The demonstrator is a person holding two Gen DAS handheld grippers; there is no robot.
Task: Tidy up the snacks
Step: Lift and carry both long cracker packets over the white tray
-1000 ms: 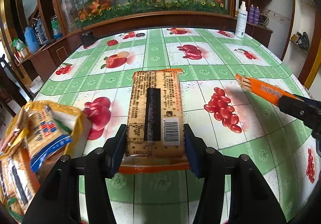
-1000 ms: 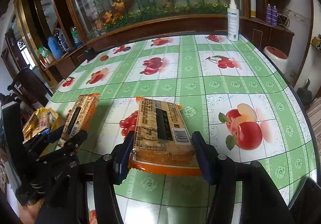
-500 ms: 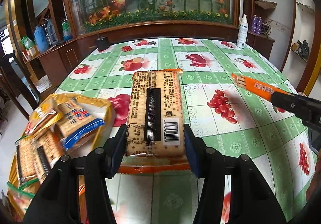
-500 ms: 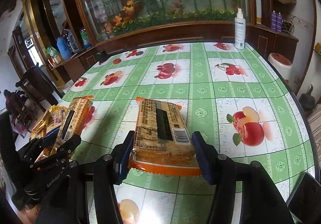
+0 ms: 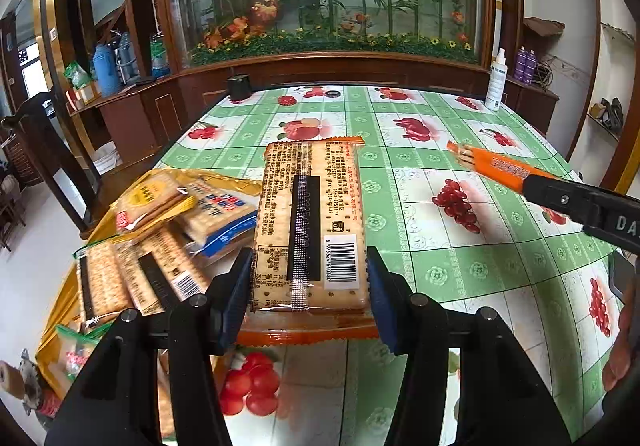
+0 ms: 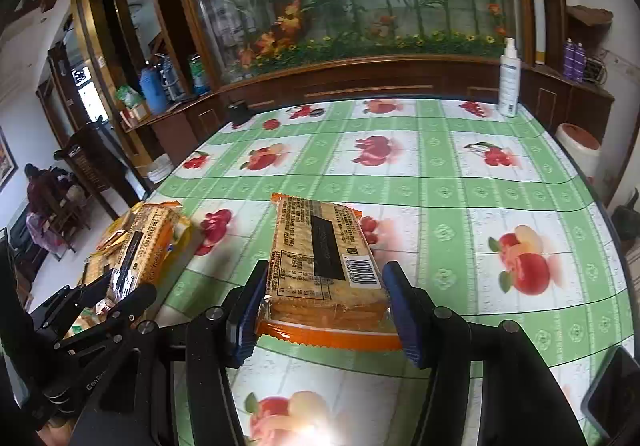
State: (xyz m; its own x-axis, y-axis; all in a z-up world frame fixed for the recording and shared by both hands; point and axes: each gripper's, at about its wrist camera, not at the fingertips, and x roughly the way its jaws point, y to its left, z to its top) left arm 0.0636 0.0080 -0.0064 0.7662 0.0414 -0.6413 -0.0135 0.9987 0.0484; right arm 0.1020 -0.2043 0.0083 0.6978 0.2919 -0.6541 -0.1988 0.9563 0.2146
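Observation:
My left gripper (image 5: 306, 294) is shut on an orange-edged cracker packet (image 5: 310, 222), held above the table's left edge, just right of a yellow bag (image 5: 224, 182) with several cracker packets (image 5: 160, 274) in it. My right gripper (image 6: 326, 310) is shut on a second cracker packet (image 6: 320, 254), held over the green fruit-print tablecloth (image 6: 440, 182). In the left wrist view that packet (image 5: 492, 166) shows at the right, side on. In the right wrist view the left gripper (image 6: 116, 294) and its packet (image 6: 144, 246) hang over the yellow bag (image 6: 182, 230).
A white spray bottle (image 6: 509, 86) stands at the table's far right edge, a small black object (image 6: 238, 113) at the far left. A wooden cabinet with a flower display (image 6: 340, 6) runs behind. A dark chair (image 5: 52, 150) stands left of the table.
My left gripper has carried its packet left and up, so the yellow bag now lies closer and fuller in view. My right gripper has lifted slightly and keeps its packet.

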